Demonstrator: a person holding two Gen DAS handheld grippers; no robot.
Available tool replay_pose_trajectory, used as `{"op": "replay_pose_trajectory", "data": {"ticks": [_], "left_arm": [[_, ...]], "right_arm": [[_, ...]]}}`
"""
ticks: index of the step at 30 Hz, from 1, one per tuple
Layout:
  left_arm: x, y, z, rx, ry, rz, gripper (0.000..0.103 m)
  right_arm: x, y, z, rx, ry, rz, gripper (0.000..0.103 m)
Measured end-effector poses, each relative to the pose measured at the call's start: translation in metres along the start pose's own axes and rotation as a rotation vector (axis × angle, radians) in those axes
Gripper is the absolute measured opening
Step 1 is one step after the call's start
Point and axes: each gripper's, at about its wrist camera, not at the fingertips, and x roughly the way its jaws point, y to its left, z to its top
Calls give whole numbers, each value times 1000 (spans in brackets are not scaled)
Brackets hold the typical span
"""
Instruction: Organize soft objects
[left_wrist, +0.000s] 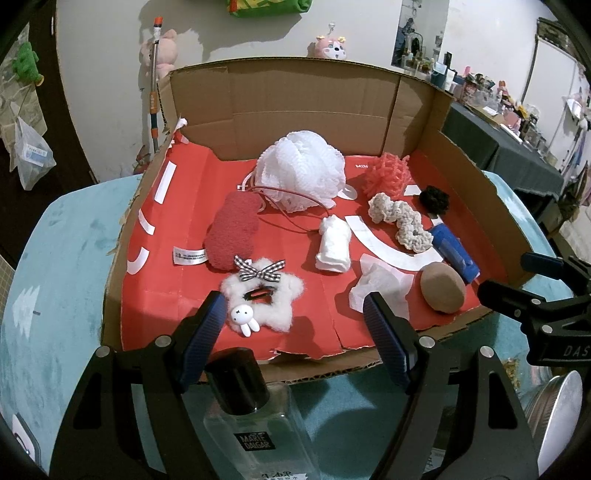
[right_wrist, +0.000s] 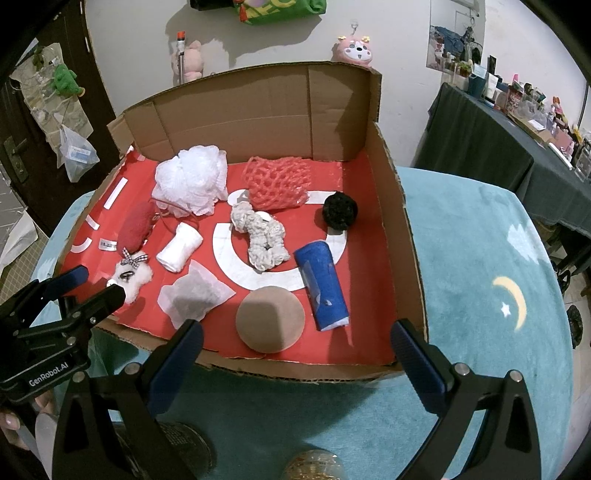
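While both tongs hang apart and empty at the near edge — left gripper (left_wrist: 295, 317), right gripper (right_wrist: 295, 350) — the soft items lie spread singly across the red-lined cardboard tray (right_wrist: 391, 184), white bath pouf (right_wrist: 190, 182) far left, blue roll (right_wrist: 324, 284) near right — seemingly for easy reach.

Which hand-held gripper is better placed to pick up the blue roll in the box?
The right hand-held gripper, probably. It is open and faces the box's right half, where the blue roll lies close ahead. The left hand-held gripper, also open, faces the fluffy white clip on the left side.
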Motion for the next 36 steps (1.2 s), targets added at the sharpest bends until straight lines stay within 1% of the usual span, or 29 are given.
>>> {"op": "replay_pose_trajectory", "data": {"ticks": [8,11,16,20,23,24,25,27,31,34,36], "left_arm": [[-1,1,0,-9,-2,-12,76],[-6,0,0,-18,-13,-24,76],[-29,-1,0,-10,-64,-19,76],[-56,-1,-4,-16,-109,-29,76],[-77,-3,-12,-10,-144,-31,76],[-84,-4,-15,-8,-156,-31,78],[-91,-5,-18,-6,-165,-32,85],[-108,-7,-31,1,-199,-36,94],[-134,-12,-62,9,-264,-25,96],[-142,-14,-87,-7,-280,-21,98],[-140,-17,-103,-5,-272,0,98]], "right_arm": [[-1,0,-1,-1,-4,6,103],[-5,1,0,-3,-25,-6,103],[-19,-2,1,9,-59,4,103],[-41,-3,0,9,-102,-11,103],[-63,-3,-8,8,-143,-5,103],[-71,-3,-11,6,-159,-6,103],[-82,-2,-16,1,-181,-7,103],[-101,1,-26,-8,-219,-2,103],[-138,8,-58,-36,-305,7,103],[-155,15,-88,-57,-353,12,103],[-156,18,-108,-63,-367,4,103]]}}
